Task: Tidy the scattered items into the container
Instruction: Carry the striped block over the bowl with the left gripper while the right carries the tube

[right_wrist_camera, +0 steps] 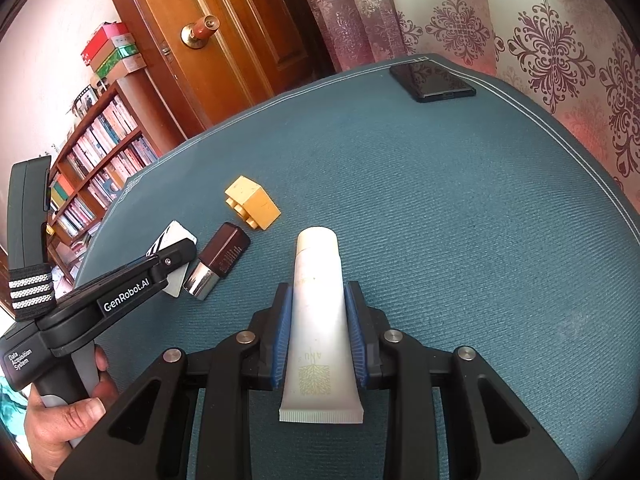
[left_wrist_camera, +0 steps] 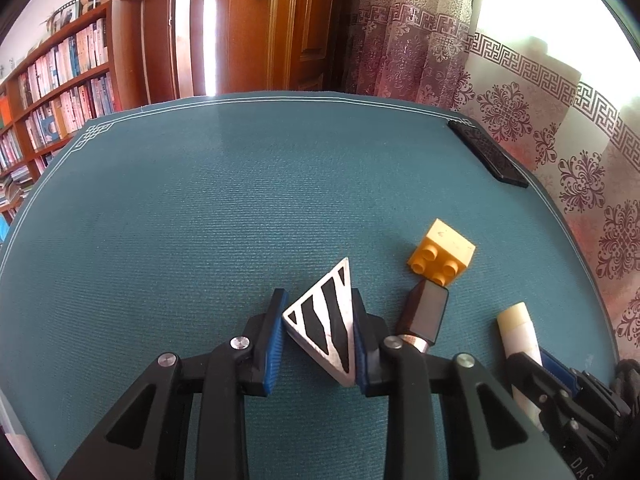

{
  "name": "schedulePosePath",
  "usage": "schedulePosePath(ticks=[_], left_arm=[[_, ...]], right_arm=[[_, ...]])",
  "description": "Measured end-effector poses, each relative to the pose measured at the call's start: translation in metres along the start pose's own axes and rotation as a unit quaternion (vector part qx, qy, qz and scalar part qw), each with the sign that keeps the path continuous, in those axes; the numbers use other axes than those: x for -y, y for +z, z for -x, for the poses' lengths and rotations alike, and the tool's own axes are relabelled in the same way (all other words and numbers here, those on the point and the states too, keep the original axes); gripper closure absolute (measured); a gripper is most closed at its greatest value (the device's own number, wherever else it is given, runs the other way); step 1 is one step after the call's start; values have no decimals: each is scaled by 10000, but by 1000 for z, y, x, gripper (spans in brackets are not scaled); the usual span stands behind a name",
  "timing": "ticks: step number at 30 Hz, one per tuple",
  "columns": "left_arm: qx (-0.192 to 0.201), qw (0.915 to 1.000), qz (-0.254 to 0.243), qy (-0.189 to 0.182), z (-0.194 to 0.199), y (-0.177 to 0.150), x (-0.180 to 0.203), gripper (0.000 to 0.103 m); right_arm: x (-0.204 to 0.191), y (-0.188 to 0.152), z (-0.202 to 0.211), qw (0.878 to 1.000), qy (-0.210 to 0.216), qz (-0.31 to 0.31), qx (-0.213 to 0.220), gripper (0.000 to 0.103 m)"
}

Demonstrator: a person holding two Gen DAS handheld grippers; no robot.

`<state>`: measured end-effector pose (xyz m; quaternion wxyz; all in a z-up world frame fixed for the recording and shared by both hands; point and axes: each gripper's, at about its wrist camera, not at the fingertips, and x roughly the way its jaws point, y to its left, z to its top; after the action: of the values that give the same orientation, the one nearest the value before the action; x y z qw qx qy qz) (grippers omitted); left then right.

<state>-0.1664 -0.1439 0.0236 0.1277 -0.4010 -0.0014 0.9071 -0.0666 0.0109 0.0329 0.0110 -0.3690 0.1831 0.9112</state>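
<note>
white tube (right_wrist_camera: 318,320) between right gripper (right_wrist_camera: 319,334) pads — touching both.

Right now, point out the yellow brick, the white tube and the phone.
yellow brick (left_wrist_camera: 442,252), left wrist view, on its smooth side.
white tube (right_wrist_camera: 316,300), right wrist view, mid-body between the pads.
phone (right_wrist_camera: 432,80), right wrist view, on its dark screen.

L tongs (right_wrist_camera: 176,256): "GenRobot.AI", "Data Acquisition System".
</note>
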Motion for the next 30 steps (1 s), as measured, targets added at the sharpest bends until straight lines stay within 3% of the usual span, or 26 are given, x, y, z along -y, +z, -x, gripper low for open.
schedulePosePath(ticks=[10, 20, 26, 30], left_arm=[[100, 9999, 34, -15, 27, -10, -2, 71], [179, 9998, 9, -16, 56, -22, -11, 71], [206, 9998, 13, -10, 71, -31, -16, 71], [177, 9998, -7, -52, 78, -36, -18, 71]], right_arm=[[1, -2, 4, 10000, 58, 18, 3, 74], [17, -1, 8, 9969, 566, -534, -106, 74], [13, -3, 11, 9964, 603, -581, -159, 74], [7, -6, 15, 9939, 853, -648, -253, 74]])
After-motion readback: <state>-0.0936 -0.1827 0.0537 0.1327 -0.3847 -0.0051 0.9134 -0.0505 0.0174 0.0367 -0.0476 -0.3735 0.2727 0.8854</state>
